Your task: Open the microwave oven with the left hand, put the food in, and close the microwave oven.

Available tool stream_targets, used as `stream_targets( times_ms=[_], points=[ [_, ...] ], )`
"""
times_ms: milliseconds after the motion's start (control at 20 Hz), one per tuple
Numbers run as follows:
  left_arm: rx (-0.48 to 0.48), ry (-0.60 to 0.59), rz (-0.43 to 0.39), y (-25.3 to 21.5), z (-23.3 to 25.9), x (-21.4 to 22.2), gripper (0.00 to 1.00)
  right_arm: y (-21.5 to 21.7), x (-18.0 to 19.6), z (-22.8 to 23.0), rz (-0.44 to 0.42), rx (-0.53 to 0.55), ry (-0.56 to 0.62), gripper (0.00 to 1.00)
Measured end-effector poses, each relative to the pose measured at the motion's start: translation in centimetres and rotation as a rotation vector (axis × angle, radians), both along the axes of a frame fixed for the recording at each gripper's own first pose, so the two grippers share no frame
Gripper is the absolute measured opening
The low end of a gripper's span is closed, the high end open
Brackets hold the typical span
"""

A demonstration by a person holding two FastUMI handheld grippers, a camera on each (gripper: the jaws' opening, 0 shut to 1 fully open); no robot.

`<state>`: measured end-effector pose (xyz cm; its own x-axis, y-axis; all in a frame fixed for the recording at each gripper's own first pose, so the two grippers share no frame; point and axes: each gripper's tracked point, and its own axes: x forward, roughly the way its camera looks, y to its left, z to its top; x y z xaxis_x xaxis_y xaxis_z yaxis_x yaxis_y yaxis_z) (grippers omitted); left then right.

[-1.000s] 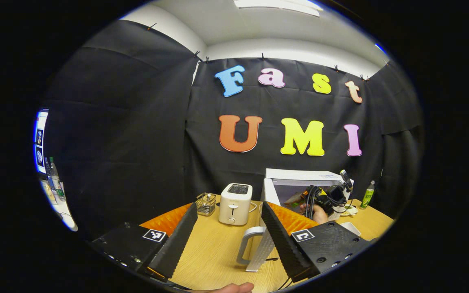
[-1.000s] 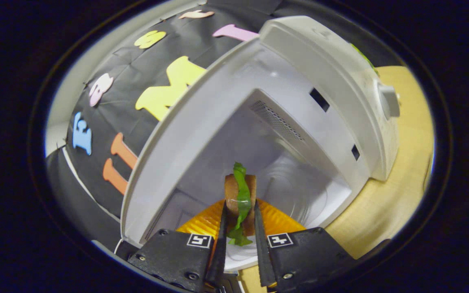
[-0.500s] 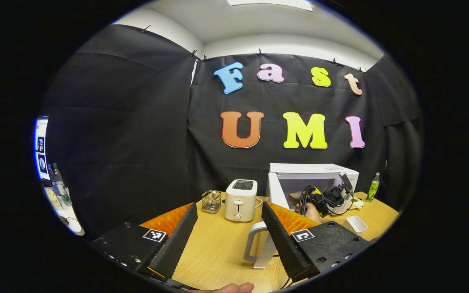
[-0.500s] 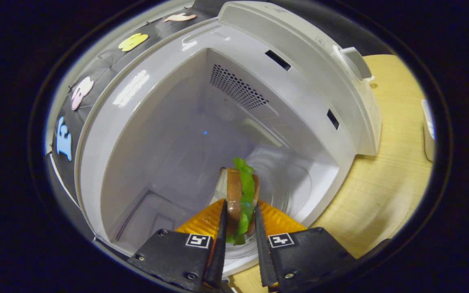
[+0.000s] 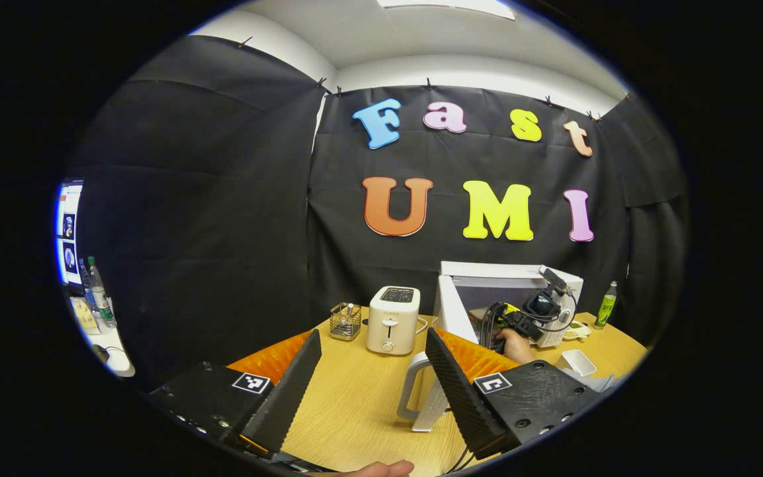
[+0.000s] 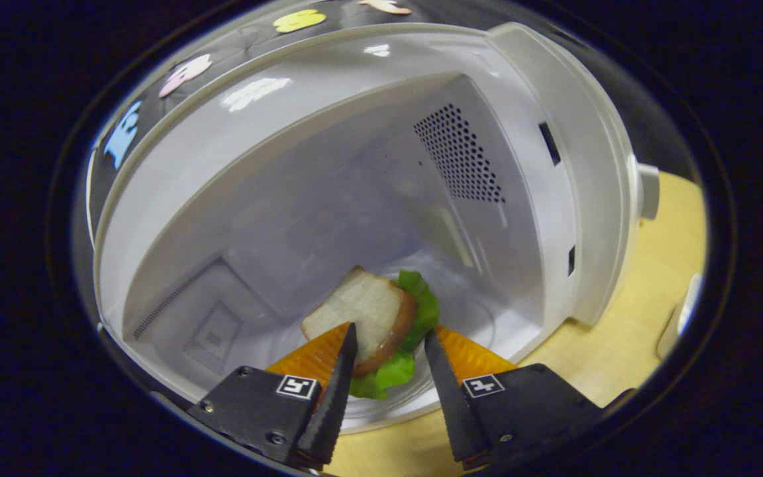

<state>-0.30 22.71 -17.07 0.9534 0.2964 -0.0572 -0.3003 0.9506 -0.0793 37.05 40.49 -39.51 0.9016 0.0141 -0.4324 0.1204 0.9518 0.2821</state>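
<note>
The white microwave (image 5: 510,273) stands at the back right of the wooden table, its door (image 5: 451,317) swung out towards my left gripper (image 5: 371,371). That gripper is open and holds nothing, with the door handle (image 5: 410,391) just beyond its right finger. Farther off, a hand (image 5: 512,344) holds the right gripper (image 5: 520,321) at the oven's mouth. In the right gripper view the sandwich (image 6: 371,317), bread with green lettuce, lies tilted on the glass turntable (image 6: 467,331) inside the microwave (image 6: 328,152). My right gripper (image 6: 388,341) is open, its tips either side of the sandwich's near end.
A white toaster (image 5: 393,319) and a small wire basket (image 5: 344,320) stand left of the microwave. A green bottle (image 5: 606,310) stands to its right, and a white dish (image 5: 579,362) sits in front. The control knob (image 6: 646,192) sticks out on the oven's right.
The right gripper went deeper into the oven and opened. The sandwich, held on edge before, now lies tilted on the turntable. The left gripper hardly moved.
</note>
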Motion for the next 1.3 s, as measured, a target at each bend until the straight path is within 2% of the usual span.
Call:
stream_targets(
  times_ms=[50,100,150,200,300,350,400,500,600,650,700,850,900,950,1000,1050,1100,1150,1200,1250,1300],
  points=[
    [0.015,-0.002,0.013,0.3,0.3,-0.3,0.95,-0.3,0.2,0.2,0.026,-0.082,-0.011,0.63],
    [0.023,-0.003,0.031,0.8,0.5,-0.7,0.96,-0.4,0.0,0.9,0.050,-0.152,-0.021,0.83],
    [0.023,-0.007,0.048,1.1,0.7,-1.0,0.95,-0.2,-0.3,1.3,0.082,-0.209,-0.026,0.84],
    [0.023,-0.007,0.048,1.0,0.6,-1.2,0.95,0.1,-0.6,1.6,0.124,-0.238,-0.031,0.91],
    [0.025,-0.002,0.041,1.0,0.4,-1.4,0.95,0.7,-1.8,2.0,0.200,-0.249,-0.028,0.92],
    [0.028,0.002,0.044,1.2,0.4,-1.6,0.84,0.7,-2.6,2.4,0.227,-0.248,-0.033,0.92],
    [0.035,0.006,0.045,1.4,0.4,-1.7,0.95,0.6,-3.8,2.9,0.253,-0.253,-0.043,0.92],
    [0.053,0.007,0.048,1.6,0.2,-1.5,0.95,1.1,-5.6,4.0,0.337,-0.241,-0.067,0.92],
    [0.083,0.033,0.069,2.5,-0.6,-1.0,0.95,0.4,-7.6,5.7,0.384,-0.228,-0.081,0.92],
    [0.107,0.048,0.087,3.0,-1.1,-0.8,0.84,-0.1,-8.7,6.9,0.402,-0.222,-0.097,0.92],
    [0.131,0.063,0.098,3.5,-1.4,-0.6,0.95,-0.8,-9.8,8.1,0.423,-0.222,-0.116,0.92],
    [0.155,0.122,0.104,4.5,-3.4,0.5,0.96,-3.9,-13.1,11.5,0.468,-0.222,-0.176,0.92],
    [0.148,0.138,0.109,5.1,-3.9,0.9,0.91,-5.0,-14.3,12.5,0.477,-0.208,-0.182,0.92],
    [0.143,0.148,0.105,5.3,-4.4,1.3,0.64,-6.2,-15.5,13.6,0.481,-0.195,-0.188,0.92],
    [0.142,0.152,0.103,5.4,-4.5,1.4,0.64,-7.5,-16.6,14.8,0.477,-0.187,-0.200,0.92],
    [0.143,0.149,0.099,5.6,-4.6,1.7,0.55,-8.7,-17.7,15.8,0.474,-0.192,-0.205,0.85],
    [0.146,0.135,0.095,5.7,-4.5,1.9,0.46,-10.1,-19.0,16.6,0.470,-0.200,-0.210,0.94],
    [0.148,0.123,0.091,6.0,-4.5,2.2,0.31,-11.3,-20.4,17.2,0.460,-0.208,-0.209,0.86],
    [0.146,0.122,0.083,6.1,-5.0,2.6,0.25,-12.2,-21.8,18.0,0.466,-0.210,-0.213,0.97],
    [0.137,0.137,0.078,6.3,-5.7,3.0,0.18,-12.9,-23.1,19.1,0.466,-0.208,-0.228,0.86],
    [0.122,0.143,0.076,6.5,-6.3,3.2,0.12,-13.8,-24.3,19.9,0.470,-0.218,-0.242,0.86]
  ],
)
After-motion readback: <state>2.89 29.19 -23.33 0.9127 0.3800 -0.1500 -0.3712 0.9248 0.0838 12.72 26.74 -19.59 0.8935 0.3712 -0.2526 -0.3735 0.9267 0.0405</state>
